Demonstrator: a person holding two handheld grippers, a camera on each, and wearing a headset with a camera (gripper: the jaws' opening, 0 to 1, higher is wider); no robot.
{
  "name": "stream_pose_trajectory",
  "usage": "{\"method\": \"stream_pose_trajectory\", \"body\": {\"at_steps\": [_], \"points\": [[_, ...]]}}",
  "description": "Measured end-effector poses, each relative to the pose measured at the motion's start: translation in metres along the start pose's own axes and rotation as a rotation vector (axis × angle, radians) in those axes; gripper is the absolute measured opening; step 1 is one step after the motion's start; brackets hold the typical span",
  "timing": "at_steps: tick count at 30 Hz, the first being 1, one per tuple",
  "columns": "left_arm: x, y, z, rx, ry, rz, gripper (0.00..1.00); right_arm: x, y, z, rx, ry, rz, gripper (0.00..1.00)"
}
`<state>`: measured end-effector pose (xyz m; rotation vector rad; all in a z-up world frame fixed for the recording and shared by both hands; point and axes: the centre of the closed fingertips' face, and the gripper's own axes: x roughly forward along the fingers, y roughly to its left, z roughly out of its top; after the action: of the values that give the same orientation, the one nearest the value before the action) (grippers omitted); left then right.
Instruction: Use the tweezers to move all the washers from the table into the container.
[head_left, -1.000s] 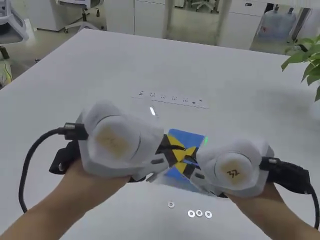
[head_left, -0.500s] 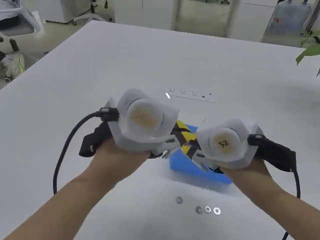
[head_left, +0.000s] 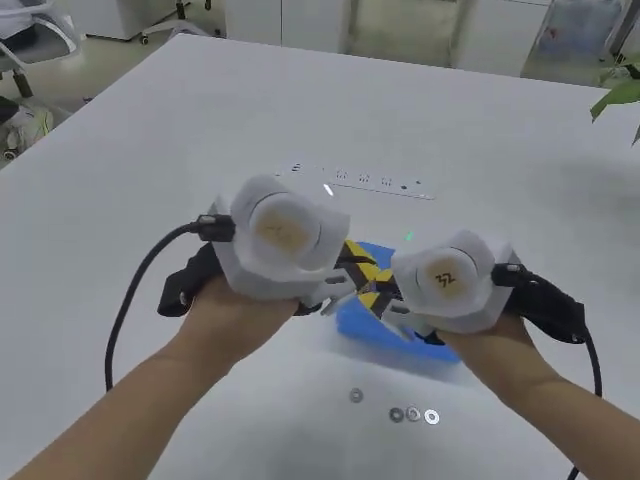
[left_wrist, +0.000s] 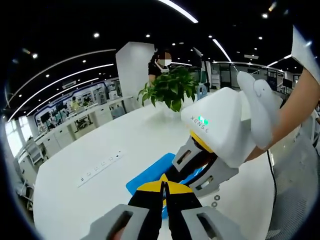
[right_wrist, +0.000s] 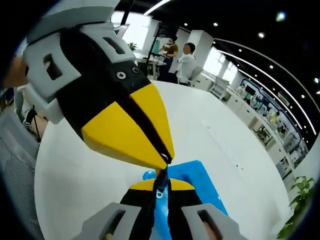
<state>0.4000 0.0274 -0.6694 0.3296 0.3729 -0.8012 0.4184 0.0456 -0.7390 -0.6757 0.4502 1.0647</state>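
4 washers (head_left: 413, 414) lie on the table (head_left: 450, 130) beside the blue container (head_left: 362, 318), none visibly inside it, while the left gripper (left_wrist: 163, 188) and right gripper (right_wrist: 160, 186) are both closed; tweezers unclear.

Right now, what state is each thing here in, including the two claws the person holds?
Left gripper: jaws shut, tips together.
Right gripper: jaws shut on a thin tool, likely the tweezers.
Washers: four, lying flat on the table, outside the container.
Container: blue, resting on the table under both grippers; its inside is hidden.
Power strip: lying flat, farther back.
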Motion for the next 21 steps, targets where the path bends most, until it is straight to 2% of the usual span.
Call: {"method": "stream_pose_trajectory", "body": {"at_steps": [5,10,14,21], "points": [[-0.028,-0.008,0.018,0.0,-0.054,0.022,0.0,-0.022,0.008,0.021,-0.003,-0.069,-0.033,0.04],[-0.046,-0.015,0.023,-0.021,-0.083,0.025,0.0,-0.036,0.02,0.032,0.019,-0.111,-0.039,0.05],[-0.053,-0.025,0.019,-0.029,-0.077,0.013,0.0,-0.04,0.032,0.03,0.043,-0.119,-0.027,0.05],[-0.051,-0.04,-0.002,-0.022,-0.019,-0.022,0.0,-0.037,0.053,0.02,0.096,-0.113,0.01,0.06]]}}
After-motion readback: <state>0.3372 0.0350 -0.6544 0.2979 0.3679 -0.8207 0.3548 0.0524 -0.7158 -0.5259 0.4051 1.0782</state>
